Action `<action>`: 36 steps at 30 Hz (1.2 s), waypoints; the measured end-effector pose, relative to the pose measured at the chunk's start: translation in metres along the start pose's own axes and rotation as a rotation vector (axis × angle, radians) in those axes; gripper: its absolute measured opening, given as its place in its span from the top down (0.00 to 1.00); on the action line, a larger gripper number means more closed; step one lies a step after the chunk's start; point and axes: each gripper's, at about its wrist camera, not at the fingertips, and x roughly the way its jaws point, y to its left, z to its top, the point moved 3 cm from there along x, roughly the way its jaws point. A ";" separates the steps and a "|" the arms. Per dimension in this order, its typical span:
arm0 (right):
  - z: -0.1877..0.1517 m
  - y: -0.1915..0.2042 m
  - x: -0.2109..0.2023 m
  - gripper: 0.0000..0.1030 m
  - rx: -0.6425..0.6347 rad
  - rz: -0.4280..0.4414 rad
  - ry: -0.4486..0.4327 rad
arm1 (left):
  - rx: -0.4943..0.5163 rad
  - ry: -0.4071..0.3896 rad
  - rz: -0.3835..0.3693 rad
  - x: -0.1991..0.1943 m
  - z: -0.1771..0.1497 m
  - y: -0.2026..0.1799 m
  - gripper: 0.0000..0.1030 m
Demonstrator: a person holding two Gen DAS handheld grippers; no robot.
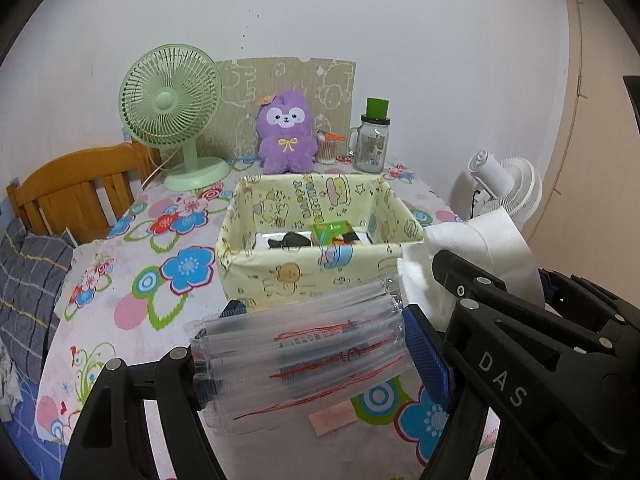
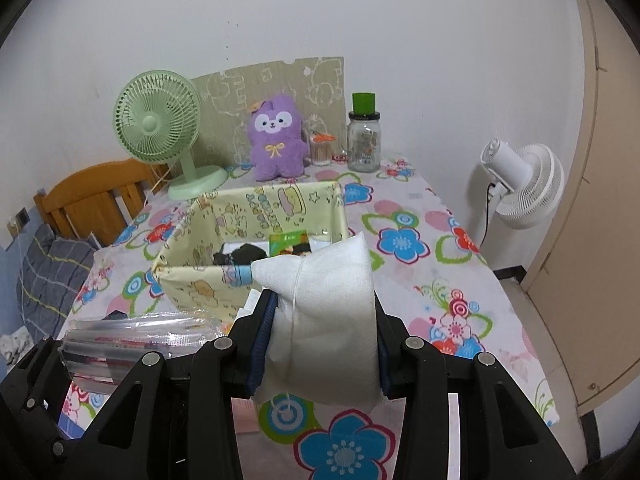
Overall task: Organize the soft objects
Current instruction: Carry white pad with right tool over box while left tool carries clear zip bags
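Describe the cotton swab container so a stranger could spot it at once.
Look along the back edge of the flowered table, by the wall. Between the purple plush toy and the glass jar stands the cotton swab container: small, clear, packed with pale sticks, orange on top.

From my left wrist view, the clear packet (image 1: 298, 354) hides the table's (image 1: 132, 264) near edge. The fabric bin's (image 1: 320, 216) front wall conceals most contents. Print on the green box (image 1: 331, 231) is too small to read.

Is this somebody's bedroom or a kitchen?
Most likely a bedroom. A wooden headboard with a pillow sits beside the table, and a purple plush toy stands by a green fan.
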 end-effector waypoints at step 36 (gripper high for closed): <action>0.066 0.002 0.049 0.55 0.027 -0.007 -0.057 | -0.017 -0.045 0.000 0.047 0.065 0.015 0.22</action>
